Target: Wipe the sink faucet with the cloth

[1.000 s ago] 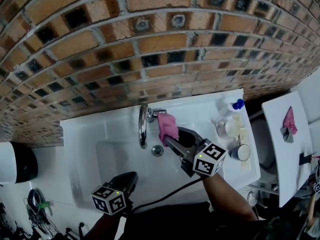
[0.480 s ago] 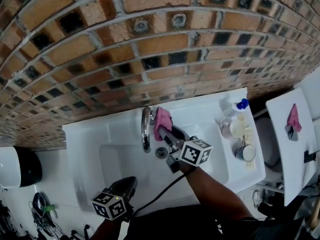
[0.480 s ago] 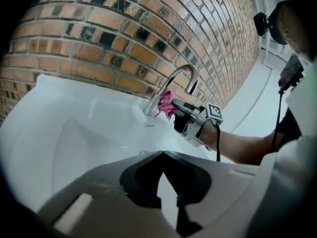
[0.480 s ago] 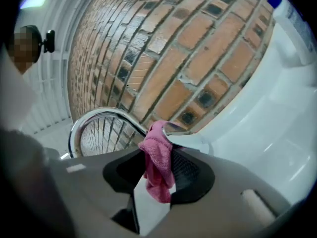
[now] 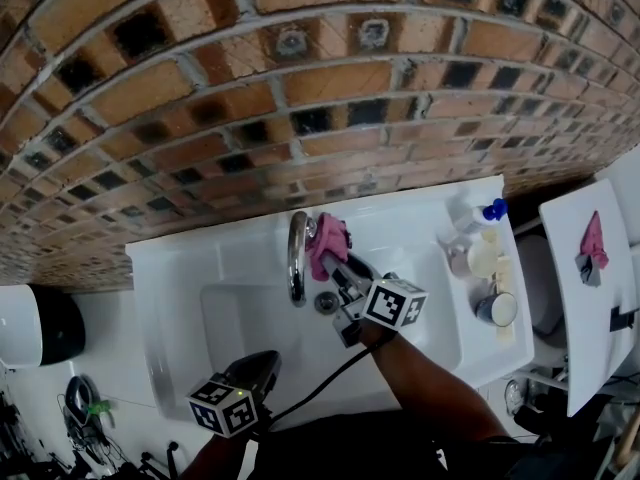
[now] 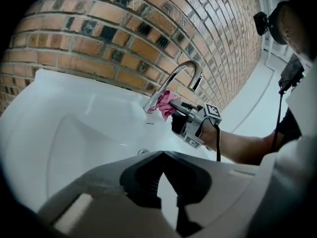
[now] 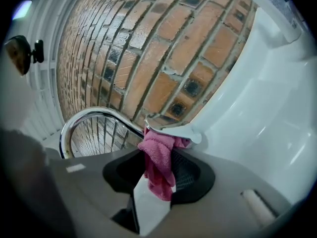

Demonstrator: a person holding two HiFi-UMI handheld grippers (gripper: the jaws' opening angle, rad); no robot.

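Two grippers: right gripper (image 5: 338,268) was clamped on cloth (image 5: 328,242); left gripper (image 5: 262,363) was closed, empty.
Faucet (image 5: 295,256): firm contact along spout was judged necessary.

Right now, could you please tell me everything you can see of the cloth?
The cloth is pink, with a fine woven texture, bunched into a crumpled wad. The right gripper pinches its lower part, and its upper folds press against the base of the chrome faucet, under the lever, above the white sink. It looks soft; whether it is wet I cannot tell.
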